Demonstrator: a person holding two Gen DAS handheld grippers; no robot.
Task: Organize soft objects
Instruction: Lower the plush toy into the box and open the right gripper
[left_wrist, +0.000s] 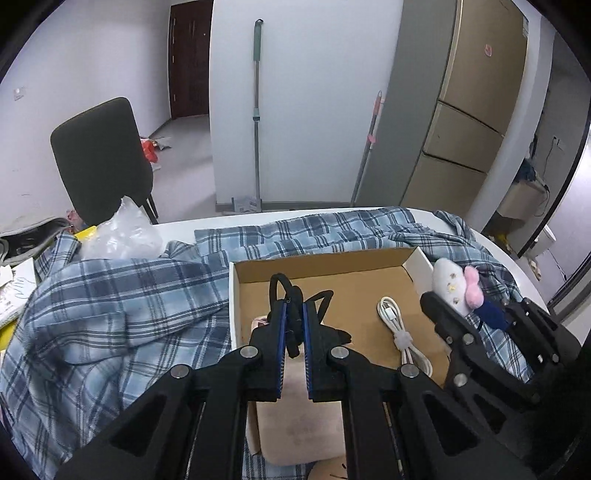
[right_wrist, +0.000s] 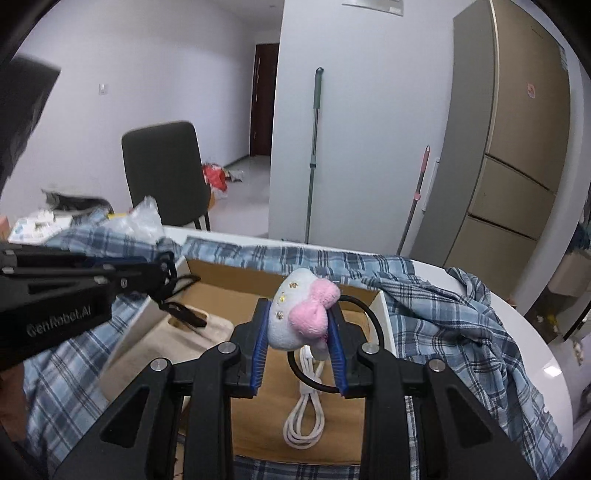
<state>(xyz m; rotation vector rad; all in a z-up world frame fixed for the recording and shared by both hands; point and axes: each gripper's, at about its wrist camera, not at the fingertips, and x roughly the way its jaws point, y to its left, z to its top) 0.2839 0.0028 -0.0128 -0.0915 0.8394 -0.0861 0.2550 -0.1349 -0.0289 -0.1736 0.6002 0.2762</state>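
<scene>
Right wrist view: right gripper (right_wrist: 298, 325), jaws clamped on the white plush toy (right_wrist: 291, 317), hangs directly above the open cardboard box (right_wrist: 221, 273), while the left gripper (right_wrist: 162, 280), jaws pinched on a black strap (right_wrist: 184, 312), hangs over the box's left side.

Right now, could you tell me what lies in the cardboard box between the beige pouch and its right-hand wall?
A coiled white cable lies on the brown cardboard box floor there, right of the beige pouch; the left wrist view shows it.
</scene>
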